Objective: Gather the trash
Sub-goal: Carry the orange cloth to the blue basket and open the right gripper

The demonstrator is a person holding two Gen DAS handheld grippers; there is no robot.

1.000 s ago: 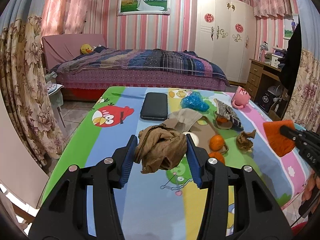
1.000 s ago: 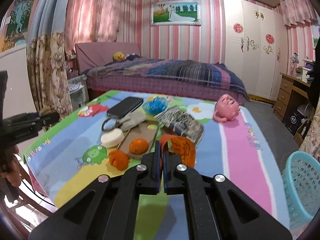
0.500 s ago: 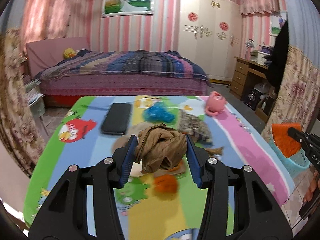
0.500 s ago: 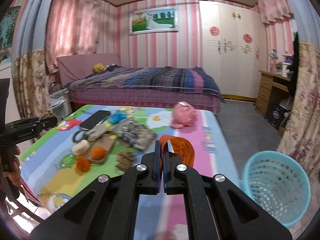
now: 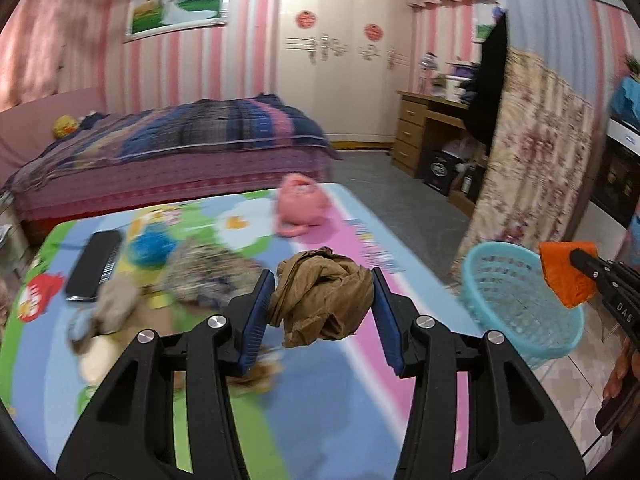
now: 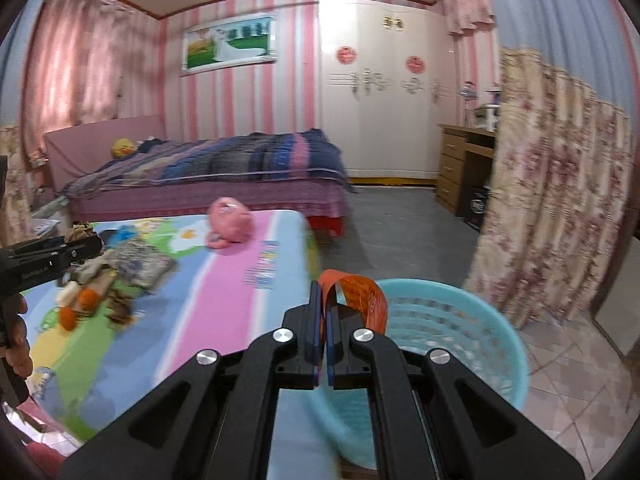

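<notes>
My left gripper (image 5: 324,308) is shut on a crumpled brown paper wad (image 5: 322,300) and holds it above the right part of the cartoon-print table (image 5: 340,408). My right gripper (image 6: 323,308) is shut on an orange wrapper (image 6: 362,300), which hangs over the near rim of the light blue basket (image 6: 448,344) standing on the floor beside the table. In the left wrist view the same basket (image 5: 516,300) sits to the right, with the right gripper (image 5: 580,264) and orange wrapper (image 5: 564,276) above its far side.
On the table lie a pink plush toy (image 5: 300,204), a black phone (image 5: 94,264), a blue crinkled bag (image 5: 152,248), a patterned pouch (image 5: 212,276), oranges (image 6: 86,300) and brown scraps (image 6: 120,304). A floral curtain (image 6: 548,200), bed (image 6: 208,176) and wooden desk (image 6: 464,160) stand beyond.
Both grippers have swung right across the table, still holding their loads. The blue basket has come into the left wrist view and close under the right gripper.
</notes>
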